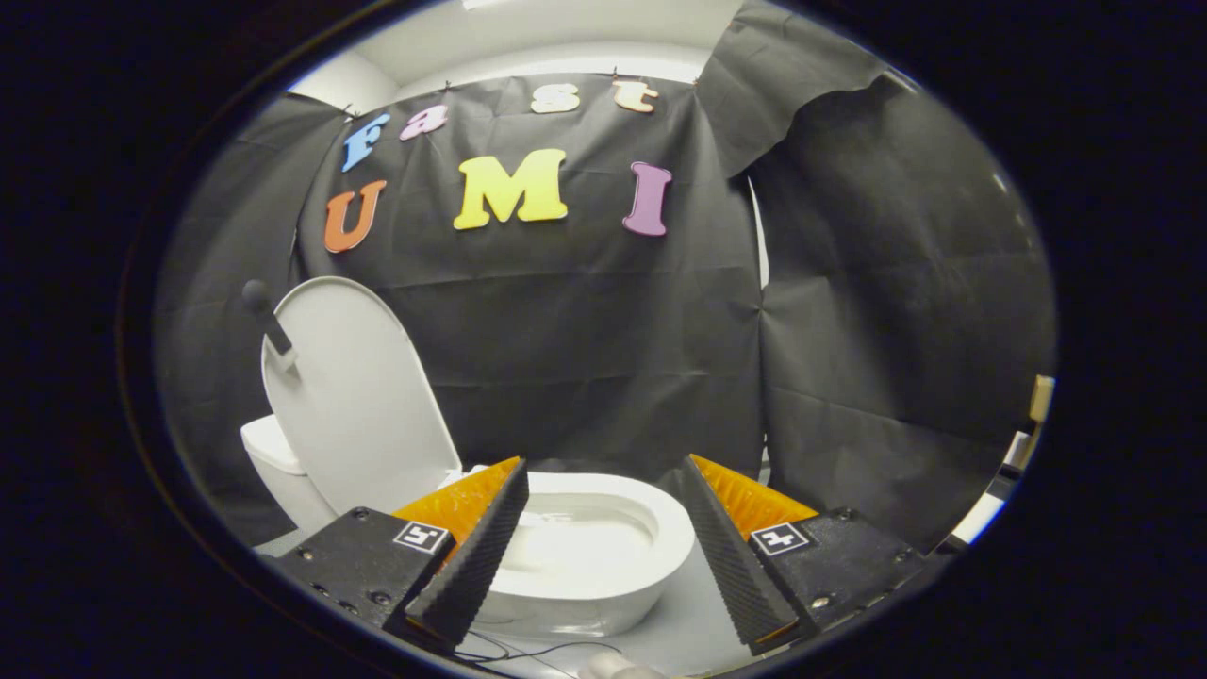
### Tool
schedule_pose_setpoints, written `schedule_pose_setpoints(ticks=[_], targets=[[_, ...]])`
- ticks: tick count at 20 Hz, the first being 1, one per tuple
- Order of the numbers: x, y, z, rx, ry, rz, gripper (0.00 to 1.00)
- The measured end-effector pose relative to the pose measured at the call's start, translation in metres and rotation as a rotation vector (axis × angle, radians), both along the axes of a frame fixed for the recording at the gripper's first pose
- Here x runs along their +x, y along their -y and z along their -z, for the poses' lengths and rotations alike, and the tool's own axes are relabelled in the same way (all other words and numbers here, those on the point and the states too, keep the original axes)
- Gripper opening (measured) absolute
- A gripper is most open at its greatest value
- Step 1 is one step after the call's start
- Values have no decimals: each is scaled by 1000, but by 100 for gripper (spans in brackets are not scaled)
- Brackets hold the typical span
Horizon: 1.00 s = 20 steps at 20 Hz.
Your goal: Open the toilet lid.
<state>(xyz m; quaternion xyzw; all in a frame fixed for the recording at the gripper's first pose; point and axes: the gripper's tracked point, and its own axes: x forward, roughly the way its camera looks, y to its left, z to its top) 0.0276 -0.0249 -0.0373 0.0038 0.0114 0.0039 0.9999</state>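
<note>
Checked my gripper point(603, 547) on the fisheye feed. Two fingers point(471, 556), each a long wedge tapering toward the tip. Inner faces were black pads with fine ribbed texture. Outer faces were bright orange, also finely ridged. Each finger sat on a matte black block mount point(363, 561), flat-topped with chamfered edges. I counted small round screws along the block tops and sides, several per block. Each block carried a small square white tag with a black fiducial pattern point(421, 537), set near the base of the finger; the other one point(780, 538) mirrored it. Fingers stood wide apart, nothing between the pads.
</note>
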Motion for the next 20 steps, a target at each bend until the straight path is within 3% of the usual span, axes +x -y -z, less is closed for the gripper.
schedule_pose_setpoints(ticks=[20], targets=[[1, -10, 3, -30, -4, -13, 100]])
